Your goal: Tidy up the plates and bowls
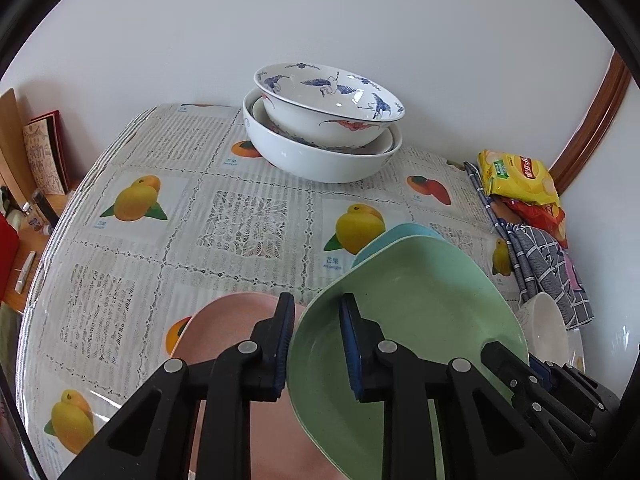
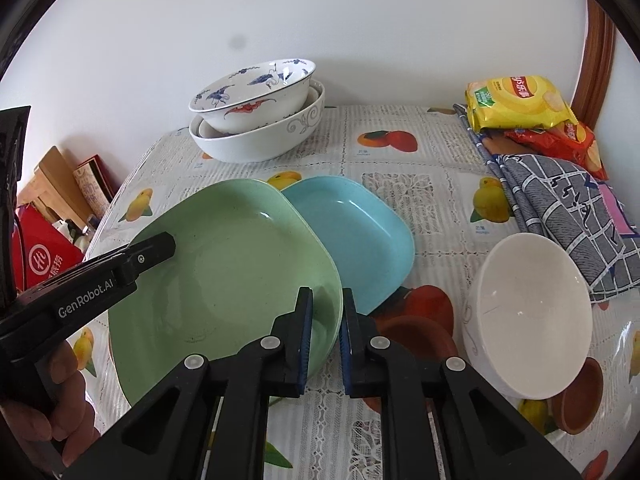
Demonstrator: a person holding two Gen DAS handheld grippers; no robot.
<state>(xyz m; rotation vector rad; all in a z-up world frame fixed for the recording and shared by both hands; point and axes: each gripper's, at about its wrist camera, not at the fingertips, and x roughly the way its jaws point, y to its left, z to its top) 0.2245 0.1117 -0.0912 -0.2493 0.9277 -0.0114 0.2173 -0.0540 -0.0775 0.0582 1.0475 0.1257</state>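
Right wrist: both claws [image 2: 325,340] pinch green plate [image 2: 224,264] rim.

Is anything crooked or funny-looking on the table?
Yes. The top painted bowl sits tilted in the bowl stack by the wall, not nested flat. The white bowl leans on its side. The green plate is tipped up, pinched by both grippers, left and right.

A home dining corner, probably: a table against a plain wall under a fruit-print tablecloth [image 1: 248,220], stacked china bowls [image 1: 324,128], snack bags [image 2: 516,102] and a checked dishcloth [image 2: 560,204].
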